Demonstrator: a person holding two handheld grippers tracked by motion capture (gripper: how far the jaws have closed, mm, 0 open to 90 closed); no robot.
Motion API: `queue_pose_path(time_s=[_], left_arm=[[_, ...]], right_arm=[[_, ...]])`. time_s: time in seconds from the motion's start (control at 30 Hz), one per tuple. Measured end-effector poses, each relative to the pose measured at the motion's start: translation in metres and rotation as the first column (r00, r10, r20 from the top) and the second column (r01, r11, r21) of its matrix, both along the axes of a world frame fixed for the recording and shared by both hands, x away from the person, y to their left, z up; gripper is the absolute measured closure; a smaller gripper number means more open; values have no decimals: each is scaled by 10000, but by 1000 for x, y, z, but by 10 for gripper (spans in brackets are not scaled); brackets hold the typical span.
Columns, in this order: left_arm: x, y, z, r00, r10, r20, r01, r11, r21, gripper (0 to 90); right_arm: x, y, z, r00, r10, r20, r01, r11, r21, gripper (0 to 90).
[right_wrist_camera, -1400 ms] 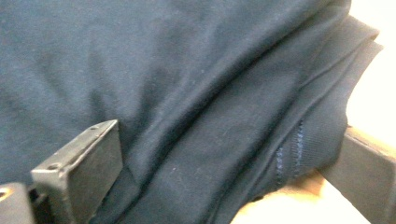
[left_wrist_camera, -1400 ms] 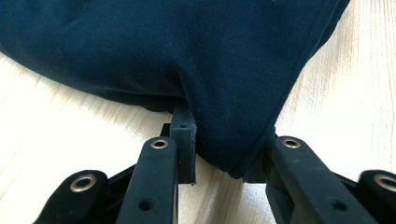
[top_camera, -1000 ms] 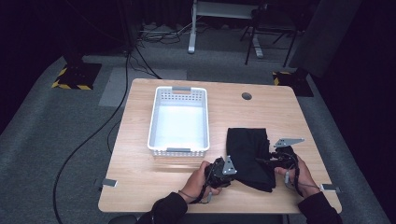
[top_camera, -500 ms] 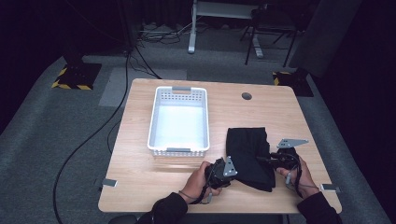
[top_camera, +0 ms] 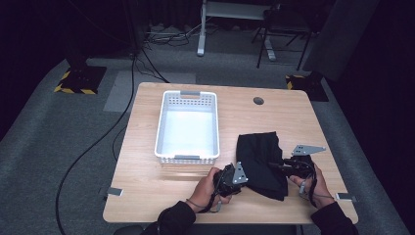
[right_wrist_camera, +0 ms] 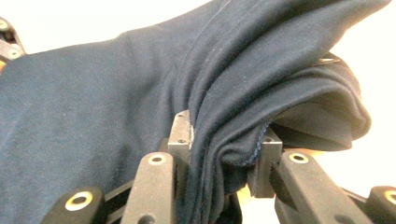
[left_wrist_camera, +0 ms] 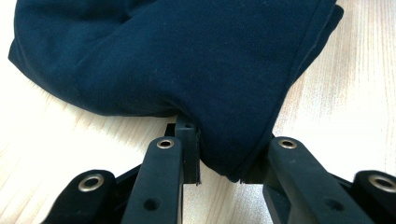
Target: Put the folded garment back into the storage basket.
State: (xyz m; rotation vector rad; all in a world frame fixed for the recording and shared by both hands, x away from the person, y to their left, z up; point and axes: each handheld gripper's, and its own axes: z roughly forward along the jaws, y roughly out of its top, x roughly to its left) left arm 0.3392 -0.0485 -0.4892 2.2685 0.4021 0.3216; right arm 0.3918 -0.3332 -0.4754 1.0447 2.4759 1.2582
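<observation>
wooden table (top_camera: 147,186), white basket (top_camera: 187,157), dark cloth (top_camera: 259,156), grey carpet (top_camera: 58,147)

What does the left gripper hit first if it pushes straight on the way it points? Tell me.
The dark folded cloth: the left gripper already has a fold of it between its jaws, so more cloth comes first. Beyond that, probably the right gripper at the far edge.

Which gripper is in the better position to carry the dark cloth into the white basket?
Probably left: the left gripper grips the cloth nearer the basket; the right gripper holds the far edge.
</observation>
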Motion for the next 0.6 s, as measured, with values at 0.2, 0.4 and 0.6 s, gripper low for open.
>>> queue_pose_path(time_s=[0.2, 0.4, 0.6], left_arm=[[1, 2, 6, 10000, 42, 31, -42, 10000, -79, 747], [3, -1, 9, 10000, 5, -48, -5, 10000, 14, 743], [4, -2, 20, 9998, -42, 188, 41, 10000, 28, 746]], right_arm=[[-2, 0, 5, 9999, -14, 171, 13, 10000, 75, 684], [-3, 1, 12, 9989, -78, 471, 79, 10000, -13, 684], [-7, 0, 17, 9974, -230, 683, 226, 9997, 68, 685]])
